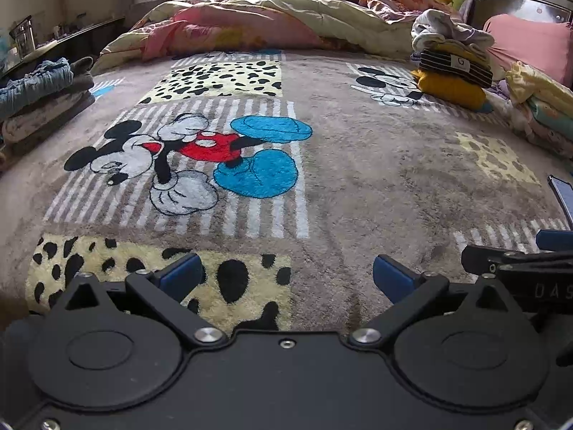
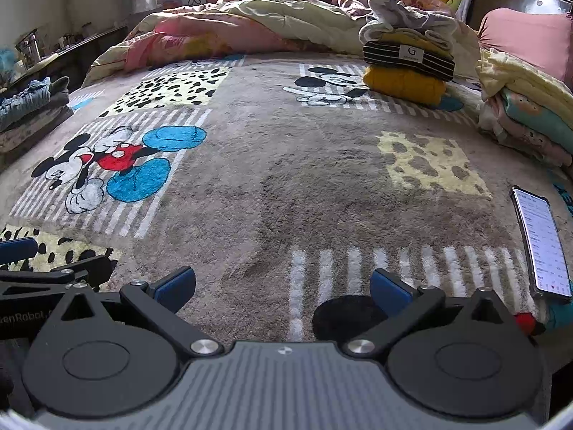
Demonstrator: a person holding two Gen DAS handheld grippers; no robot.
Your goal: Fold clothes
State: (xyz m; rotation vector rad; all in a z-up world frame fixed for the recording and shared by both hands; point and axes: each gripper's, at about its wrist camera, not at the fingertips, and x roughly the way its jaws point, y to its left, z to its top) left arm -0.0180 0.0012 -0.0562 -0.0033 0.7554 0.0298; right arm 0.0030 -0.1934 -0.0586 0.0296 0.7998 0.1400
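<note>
Both grippers hover low over a grey Mickey Mouse blanket (image 1: 358, 179) on a bed. My left gripper (image 1: 284, 277) is open and empty, blue pads wide apart. My right gripper (image 2: 283, 286) is open and empty too; its side shows at the right edge of the left wrist view (image 1: 519, 261). A stack of folded clothes (image 2: 404, 61), mustard, black striped and white, stands at the far right of the blanket (image 2: 286, 179); it also shows in the left wrist view (image 1: 451, 68). No garment lies between either gripper's fingers.
A phone (image 2: 542, 243) lies screen up at the right. Folded pastel clothes (image 2: 530, 114) sit at the far right, another folded pile (image 1: 39, 96) at the far left. A crumpled pink and cream quilt (image 1: 250, 18) fills the back. A pink pillow (image 2: 526, 39) leans on the headboard.
</note>
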